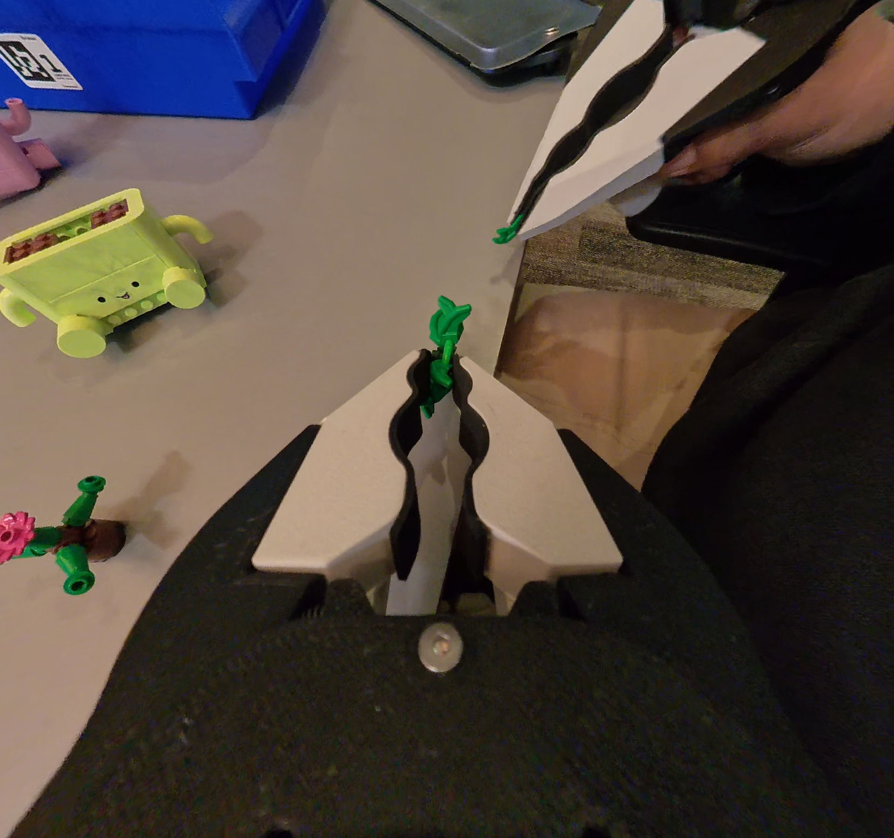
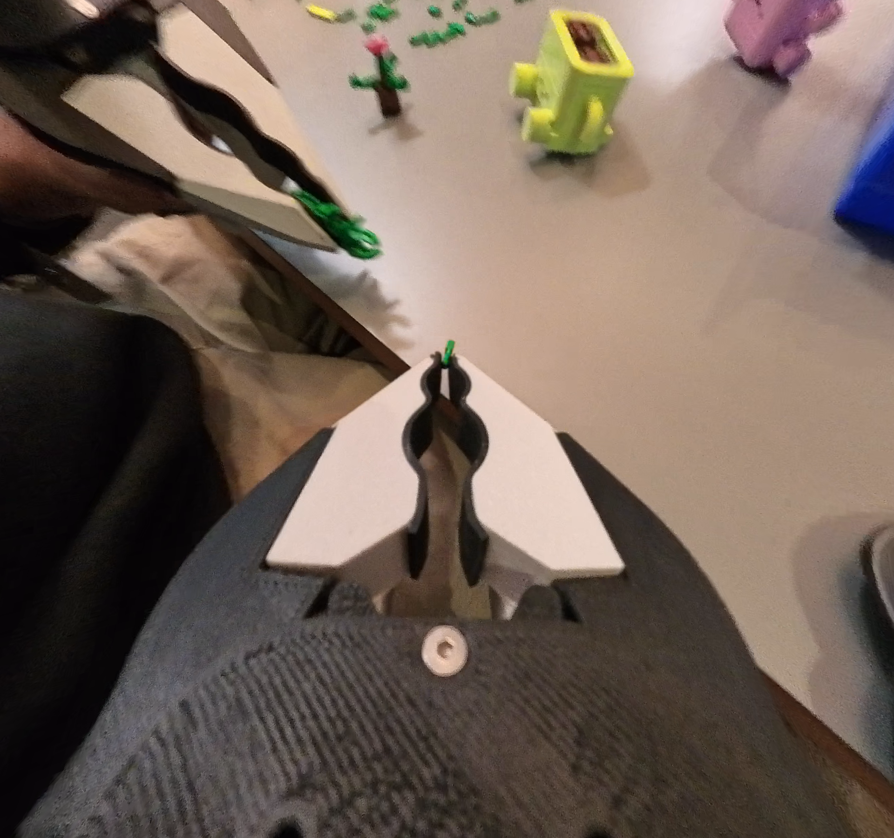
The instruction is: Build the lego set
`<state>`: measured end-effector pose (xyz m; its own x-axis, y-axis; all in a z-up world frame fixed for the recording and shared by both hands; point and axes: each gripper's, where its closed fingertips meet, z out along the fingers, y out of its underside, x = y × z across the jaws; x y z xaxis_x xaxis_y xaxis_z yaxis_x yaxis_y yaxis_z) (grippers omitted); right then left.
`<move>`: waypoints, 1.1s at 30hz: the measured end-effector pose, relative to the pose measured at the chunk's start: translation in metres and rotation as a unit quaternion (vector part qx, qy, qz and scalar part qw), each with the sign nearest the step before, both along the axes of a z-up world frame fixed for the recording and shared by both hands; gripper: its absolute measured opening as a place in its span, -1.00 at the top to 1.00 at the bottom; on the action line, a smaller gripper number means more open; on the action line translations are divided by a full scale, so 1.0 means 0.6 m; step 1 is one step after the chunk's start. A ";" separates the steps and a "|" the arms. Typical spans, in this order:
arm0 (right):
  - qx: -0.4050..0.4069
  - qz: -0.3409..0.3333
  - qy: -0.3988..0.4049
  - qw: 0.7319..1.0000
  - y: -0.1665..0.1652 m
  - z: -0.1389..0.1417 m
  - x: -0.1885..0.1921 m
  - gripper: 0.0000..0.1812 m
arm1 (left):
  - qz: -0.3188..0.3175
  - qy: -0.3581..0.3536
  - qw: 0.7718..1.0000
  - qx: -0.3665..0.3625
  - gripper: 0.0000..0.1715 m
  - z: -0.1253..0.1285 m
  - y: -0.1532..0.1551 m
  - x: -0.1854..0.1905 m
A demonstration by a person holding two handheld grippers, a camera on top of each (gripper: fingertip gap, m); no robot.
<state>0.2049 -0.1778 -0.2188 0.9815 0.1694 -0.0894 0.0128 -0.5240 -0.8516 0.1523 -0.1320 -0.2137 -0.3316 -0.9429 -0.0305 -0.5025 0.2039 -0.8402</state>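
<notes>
Left claw point(image 1: 438, 360): its two fingers are squeezed together on a green leafy stem point(image 1: 445, 345), and the leaves poke out past the tips, right over the bench edge.
Right claw point(image 2: 444, 366): squeezed together too, pinching a small green leaf piece point(image 2: 449, 348) that only just peeks out at the tip.
Claws together: they are near each other but not touching, both close to the front edge of the bench.
Hand point(image 1: 822, 103): it holds the right claw from behind.
Bench point(image 1: 338, 186): grey and smooth.
Lime green pot point(image 1: 101, 273): it has a little face, round feet and brown bits on top, and stands in the middle of the bench.
Pink flower plant point(image 1: 58, 536): it stands on a brown base near the green pot, with green arms sticking out.
Pink pot point(image 2: 783, 7): farther back, with green leaves on top.
Loose green pieces point(image 2: 435, 7): scattered toward the far edge, blurry.
Blue bin point(image 1: 159, 16): at the back of the bench.
Grey flat case point(image 1: 479, 7): at the far edge.
</notes>
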 end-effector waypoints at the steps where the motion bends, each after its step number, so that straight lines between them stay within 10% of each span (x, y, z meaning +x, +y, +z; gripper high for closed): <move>1: 0.012 0.011 0.012 1.000 0.006 0.012 -0.011 0.99 | 0.005 -0.004 1.000 0.010 0.94 0.001 0.003 0.001; 14: -0.005 0.049 0.066 0.997 0.082 0.026 -0.106 0.99 | 0.087 0.012 0.943 0.320 0.93 -0.027 0.039 0.013; 21: -0.021 0.028 0.053 0.998 0.086 0.012 -0.091 0.99 | 0.096 0.016 0.948 0.303 0.88 -0.030 0.034 0.021; 28: -0.035 0.022 0.036 0.998 0.084 -0.004 -0.080 0.99 | 0.061 0.016 0.981 0.182 0.36 -0.012 -0.003 0.011; 33: -0.037 0.033 0.028 0.998 0.078 -0.002 -0.088 0.99 | 0.053 0.008 0.993 0.106 0.57 0.013 0.005 -0.003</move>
<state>0.1522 -0.1307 -0.2200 0.9616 0.2245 -0.1576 0.0036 -0.5850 -0.8111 0.1505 -0.1290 -0.2059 -0.2333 -0.9452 -0.2283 -0.5429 0.3214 -0.7759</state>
